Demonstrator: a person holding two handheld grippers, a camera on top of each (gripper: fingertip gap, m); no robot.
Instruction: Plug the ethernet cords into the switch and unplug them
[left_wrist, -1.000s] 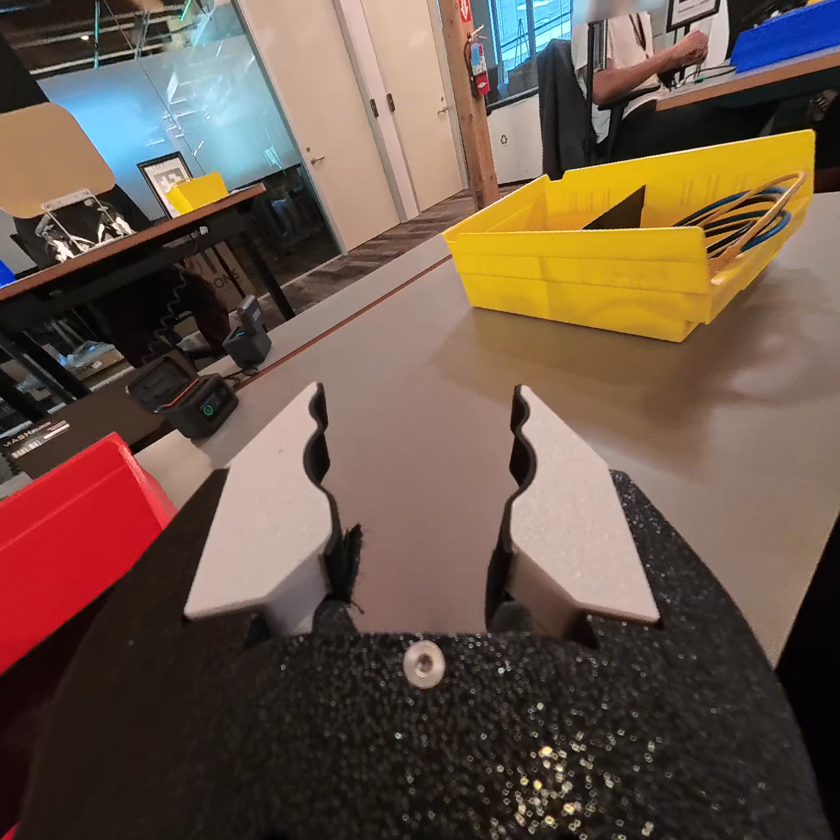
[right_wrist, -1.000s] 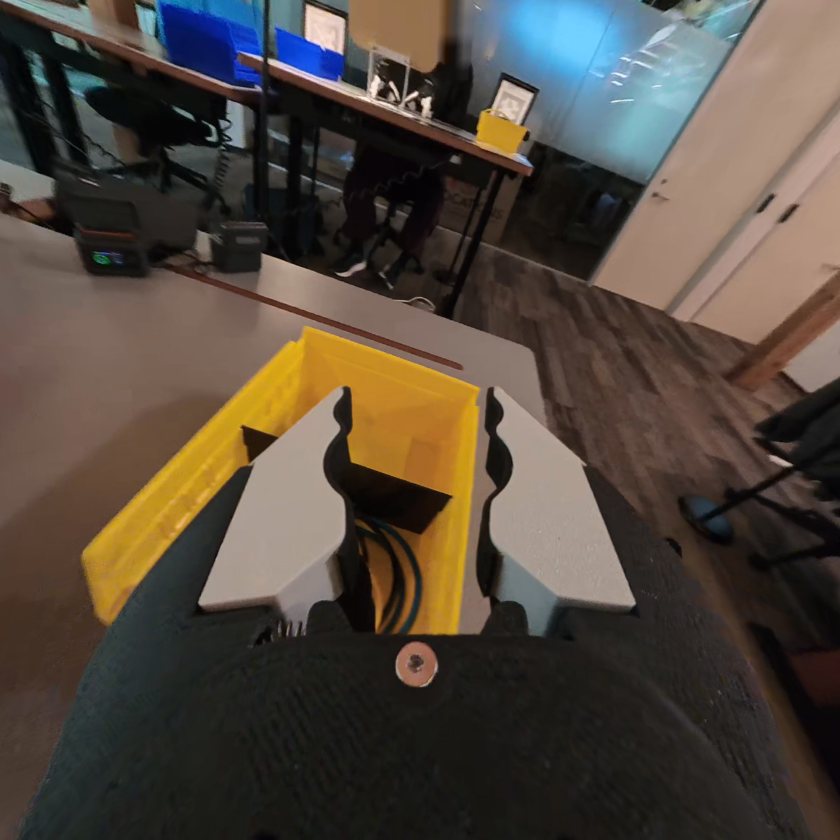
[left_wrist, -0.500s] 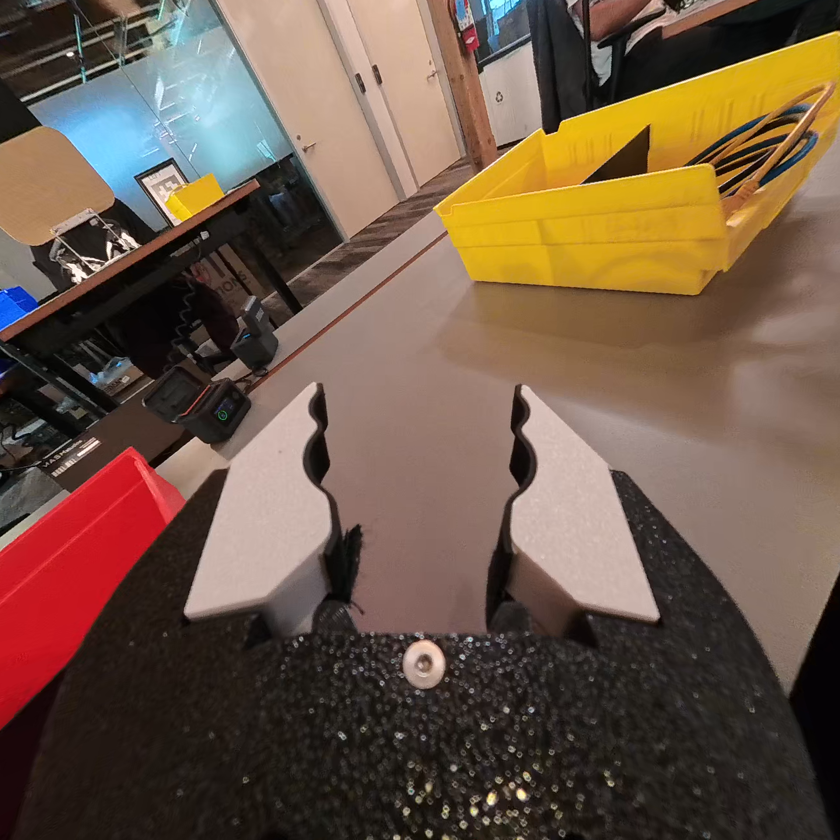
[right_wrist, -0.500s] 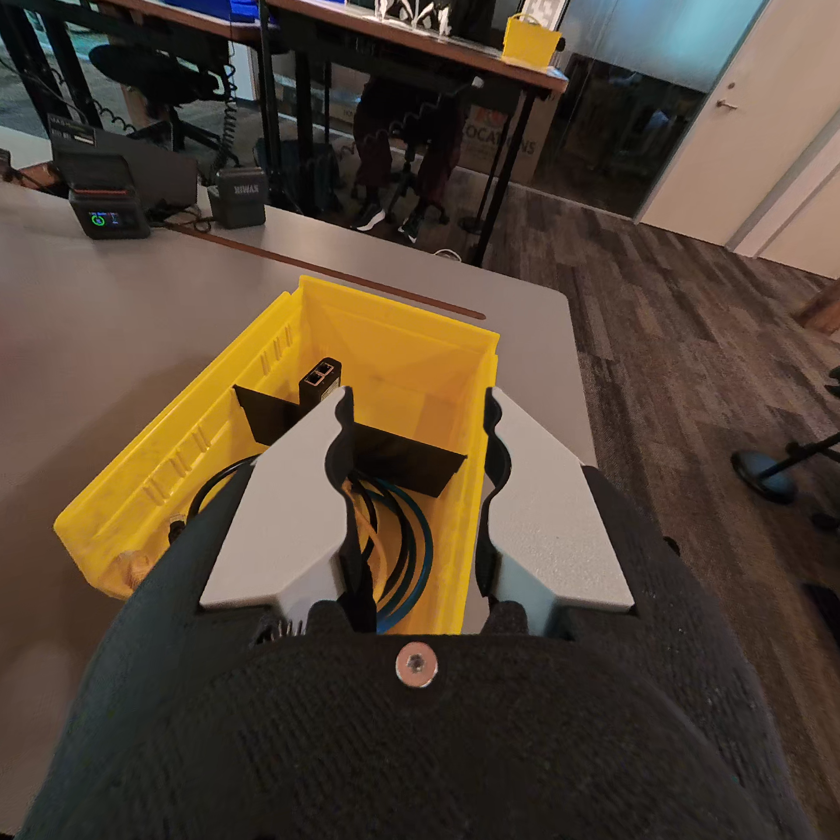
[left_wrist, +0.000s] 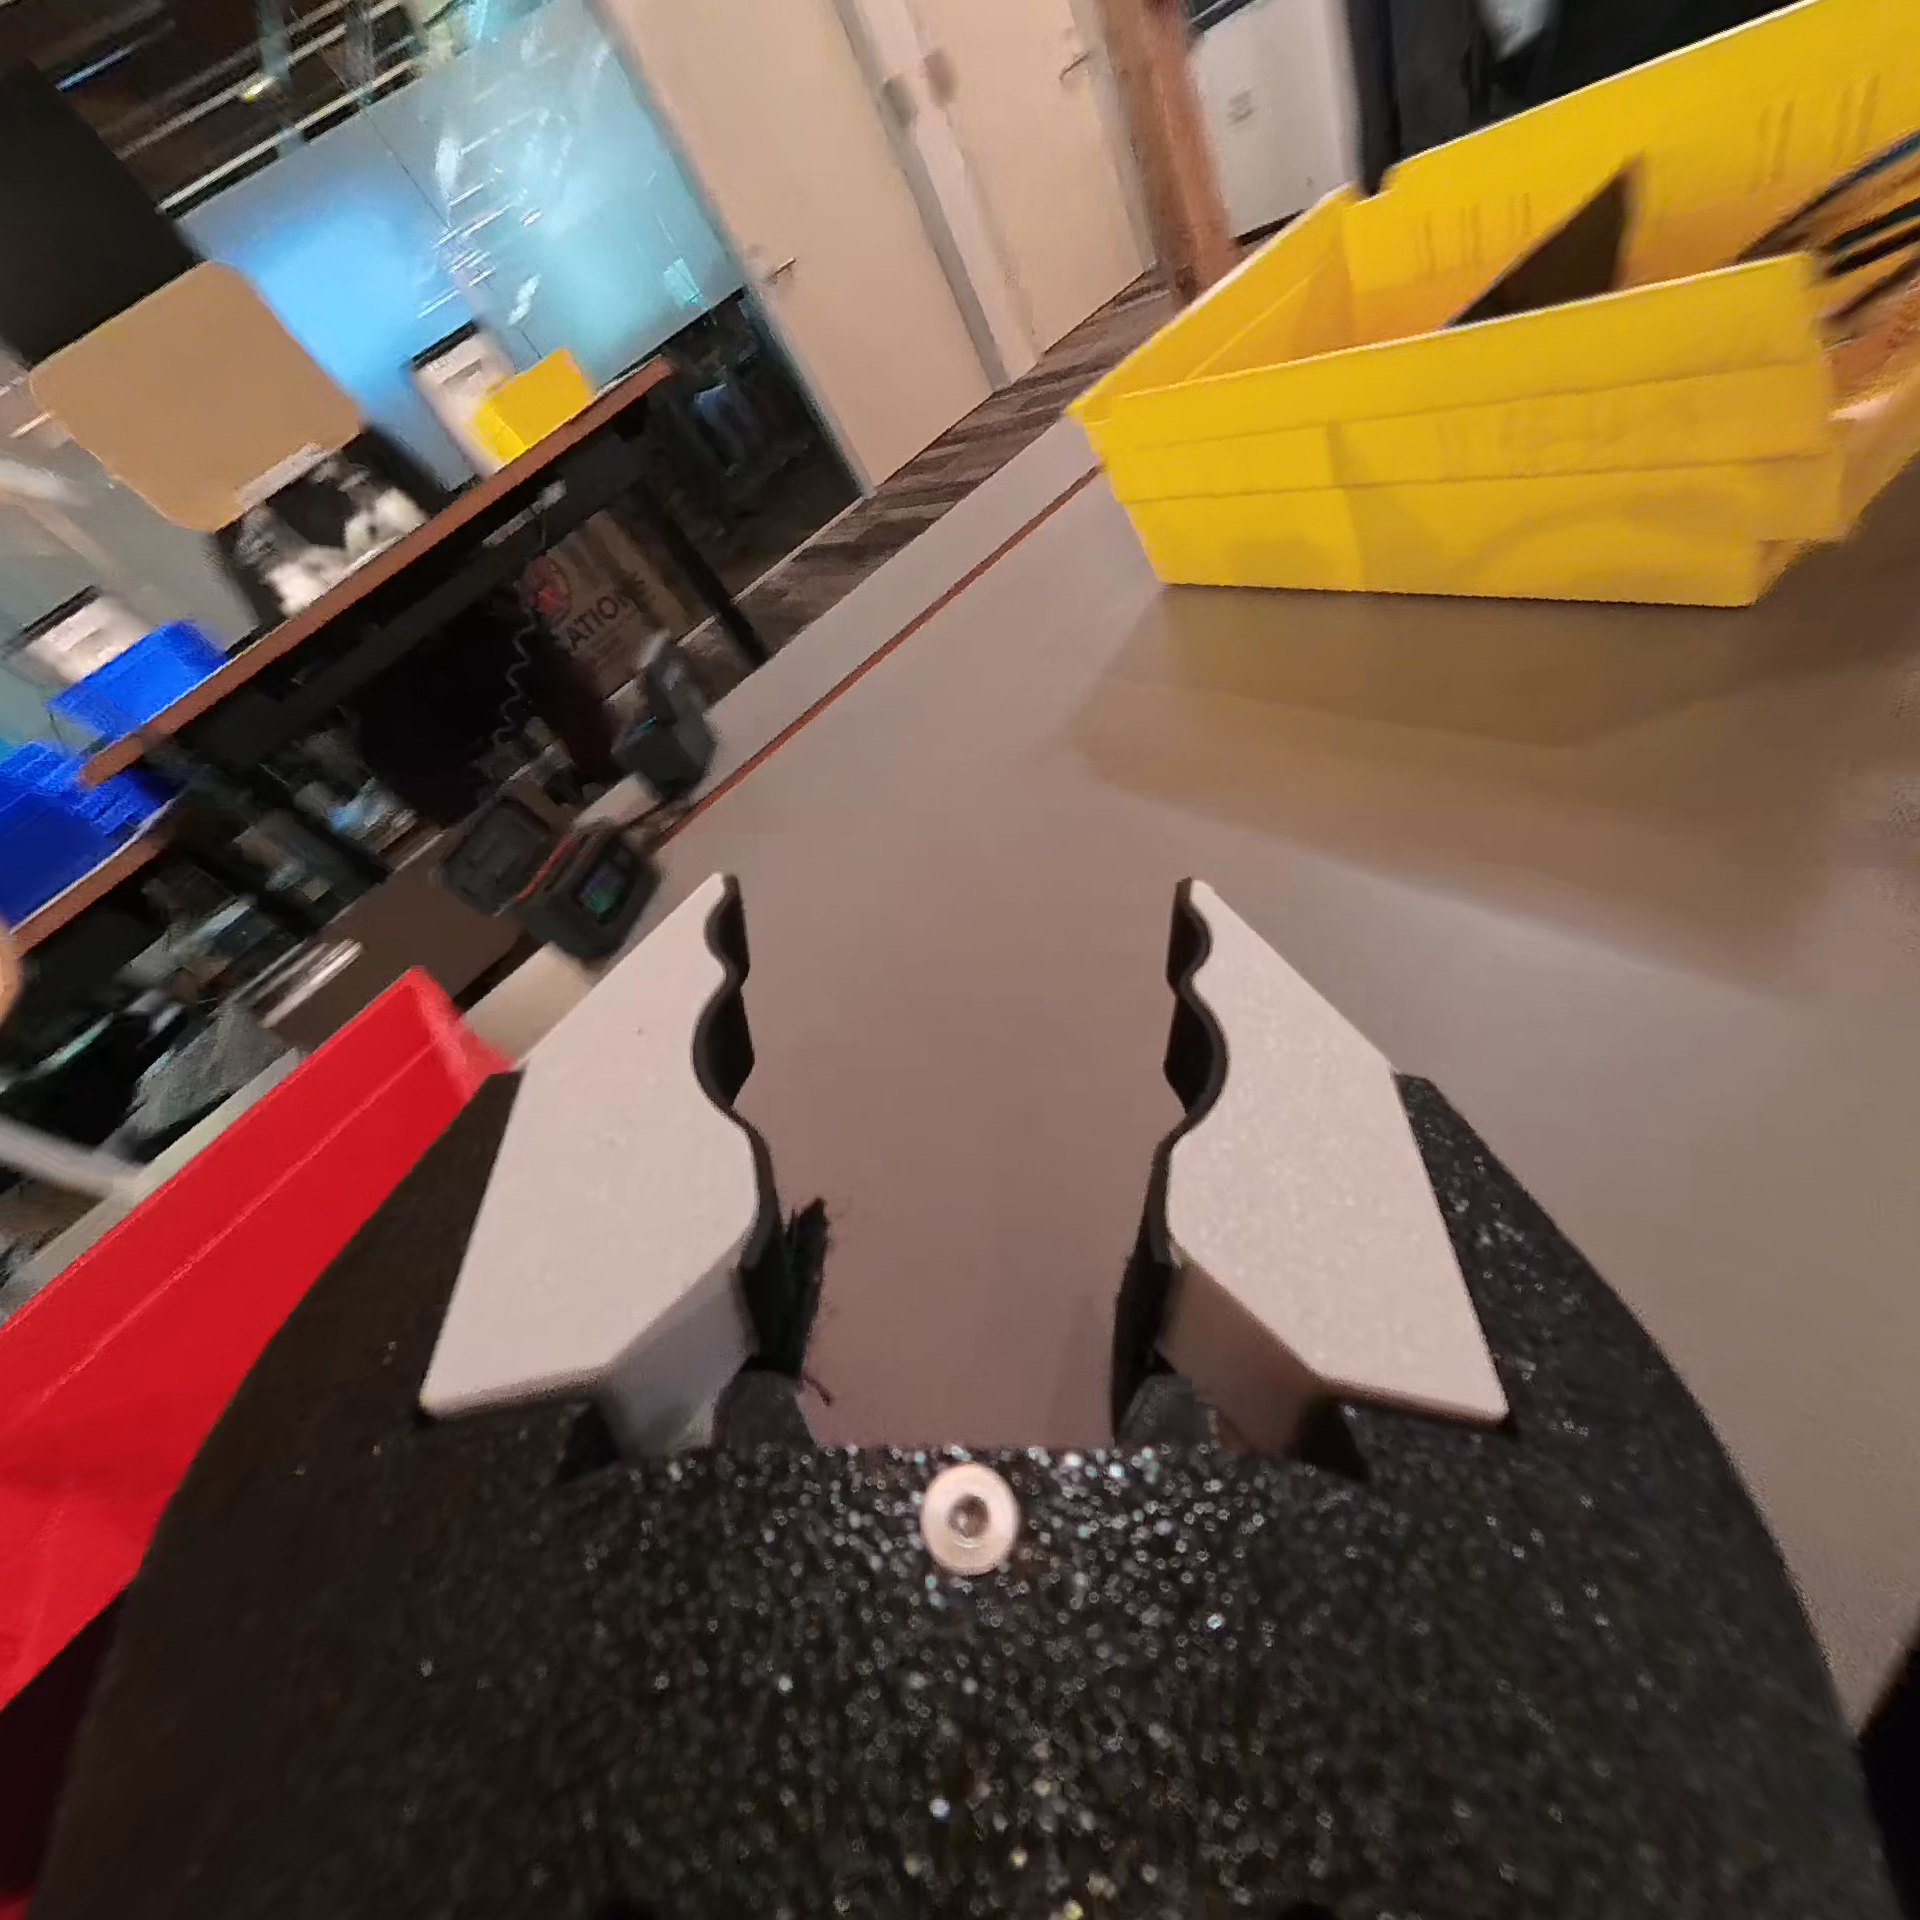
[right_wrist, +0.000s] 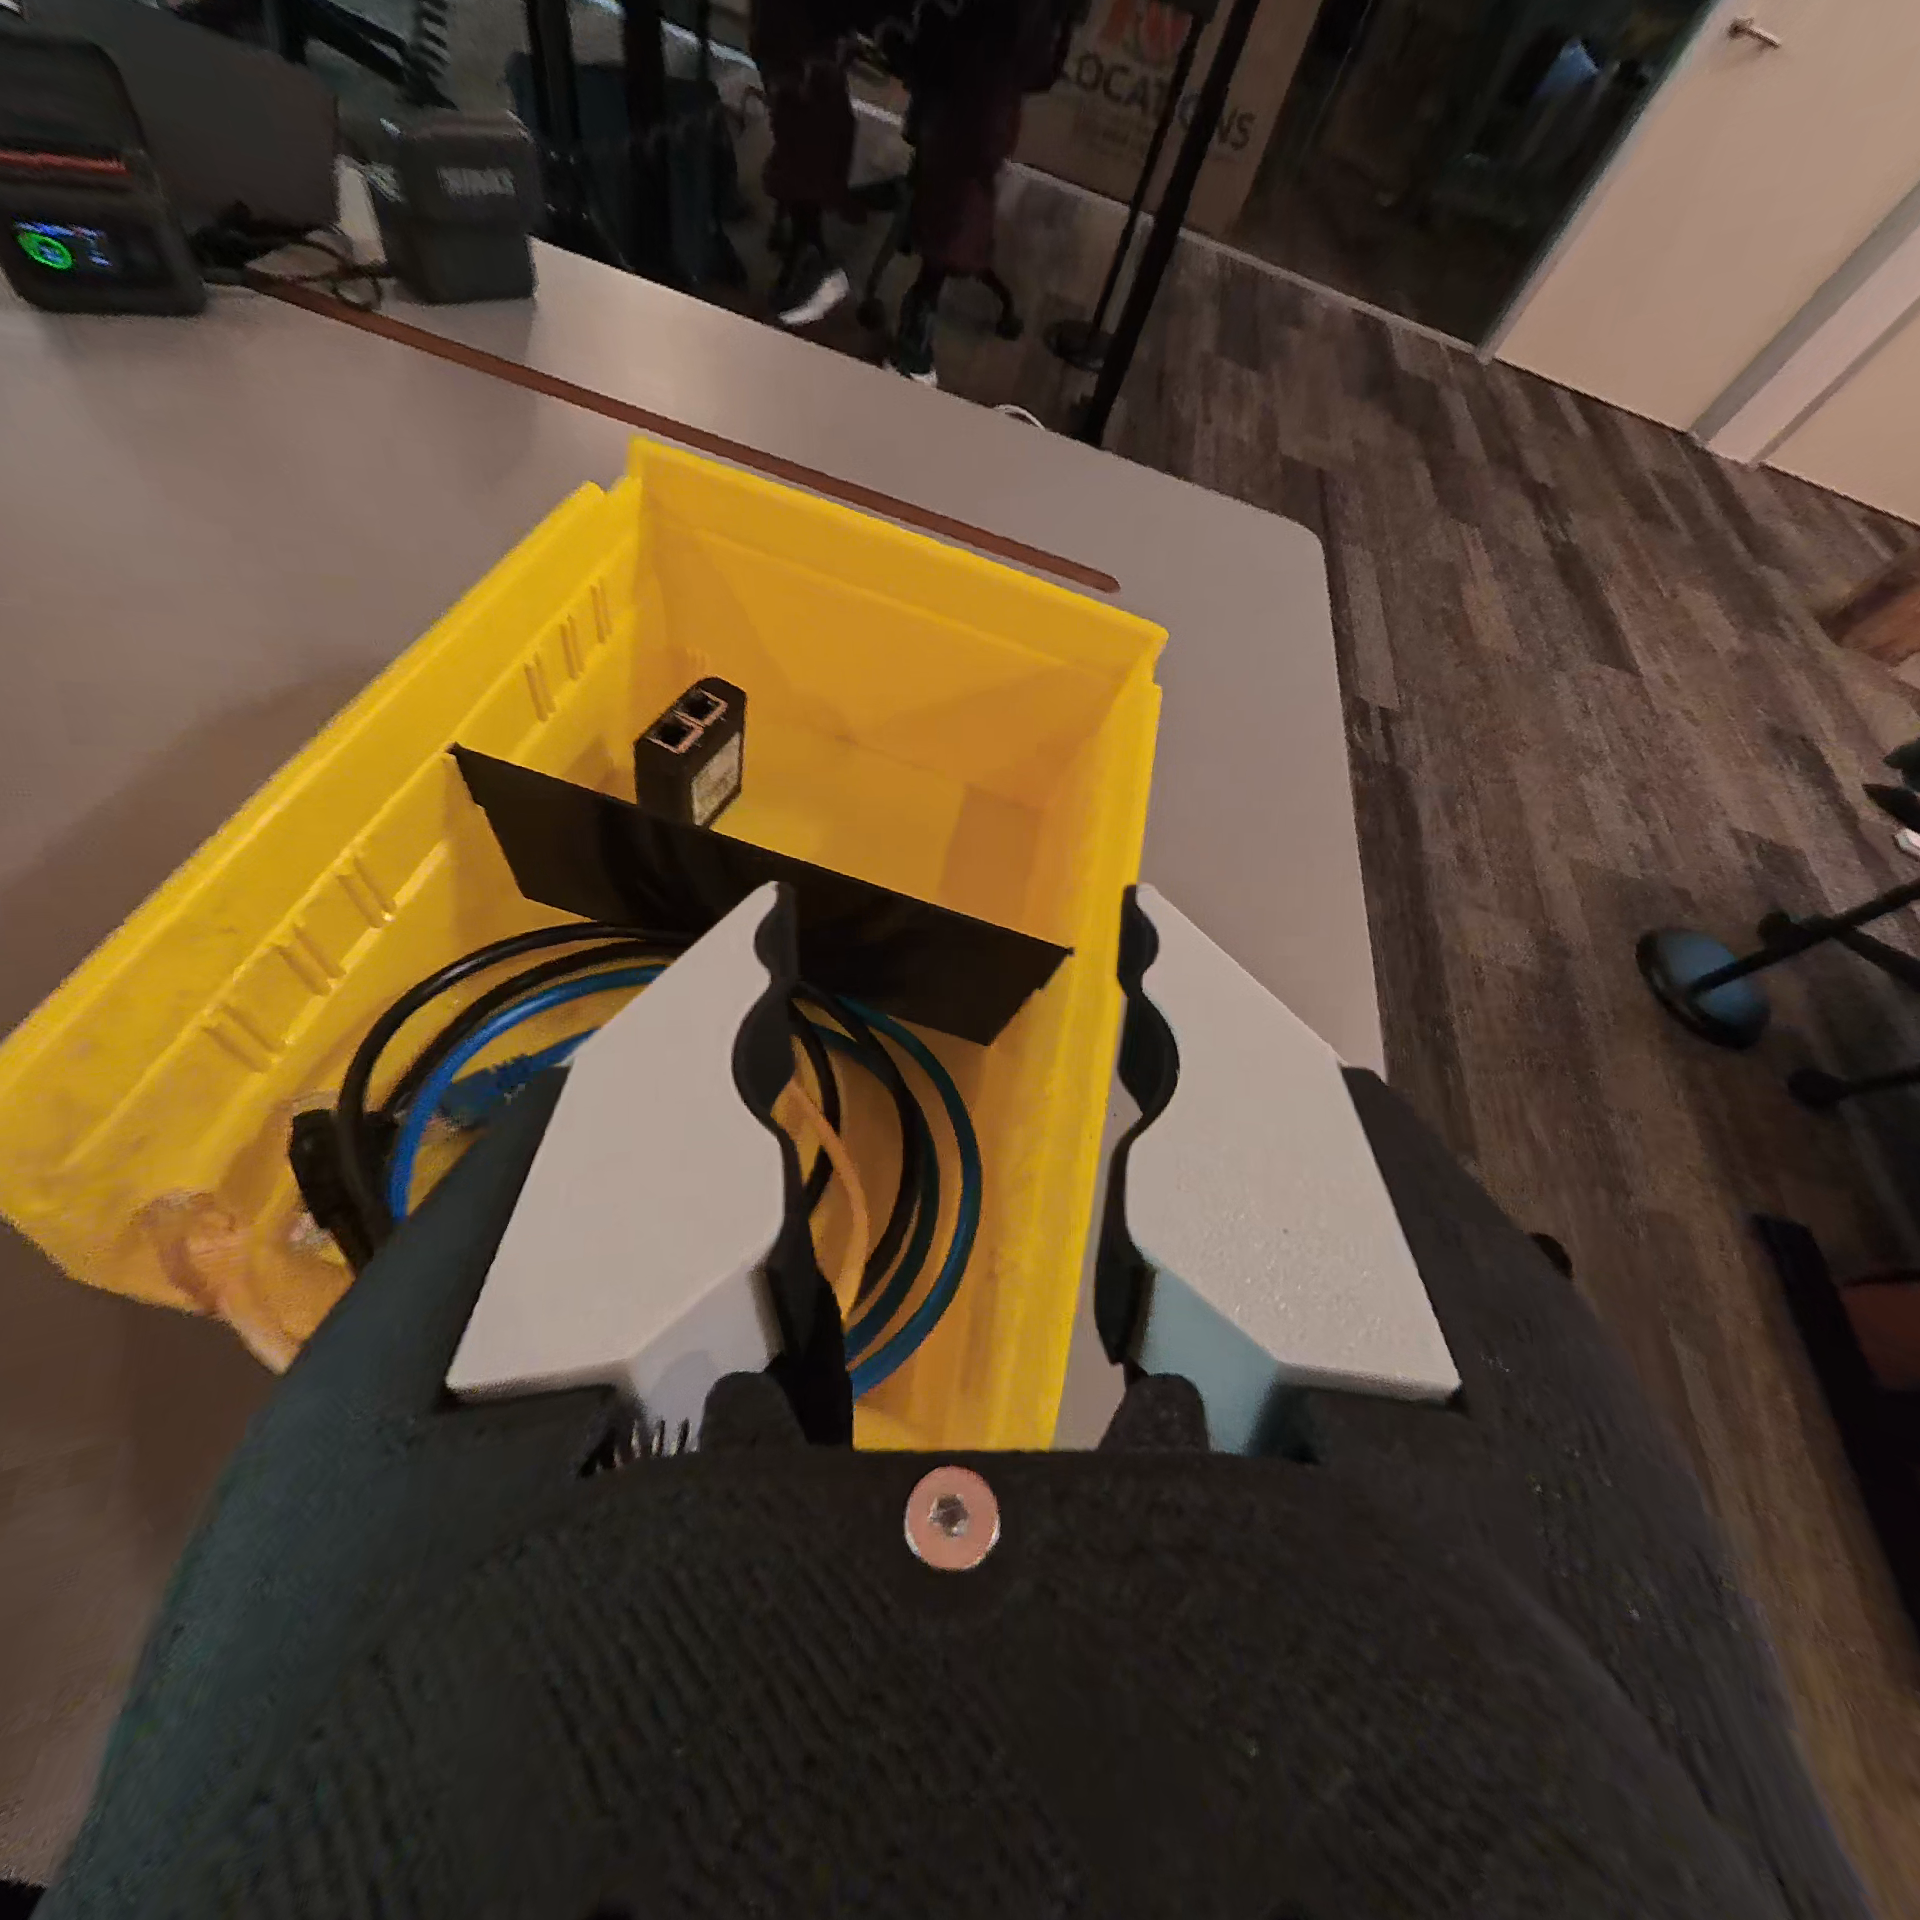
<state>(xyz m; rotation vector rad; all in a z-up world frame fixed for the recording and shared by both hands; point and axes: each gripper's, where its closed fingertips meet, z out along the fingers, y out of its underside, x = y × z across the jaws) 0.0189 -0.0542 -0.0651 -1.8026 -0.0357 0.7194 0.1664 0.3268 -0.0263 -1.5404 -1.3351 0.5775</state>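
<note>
Right tool released, jaws apart, empty, hovering over near end of yellow bin on desk. Black divider splits bin: coiled ethernet cords, blue/black/orange, in near compartment; switch upright in far one, against left wall. Left tool also released, empty, low over bare desk, bin well ahead to its right; red bin at left.

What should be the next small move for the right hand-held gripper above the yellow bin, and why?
Probably lower the right hand-held gripper, which is open and empty, onto the coiled ethernet cords in the near compartment of the yellow bin. The switch stands beyond the black divider with nothing plugged in.
</note>
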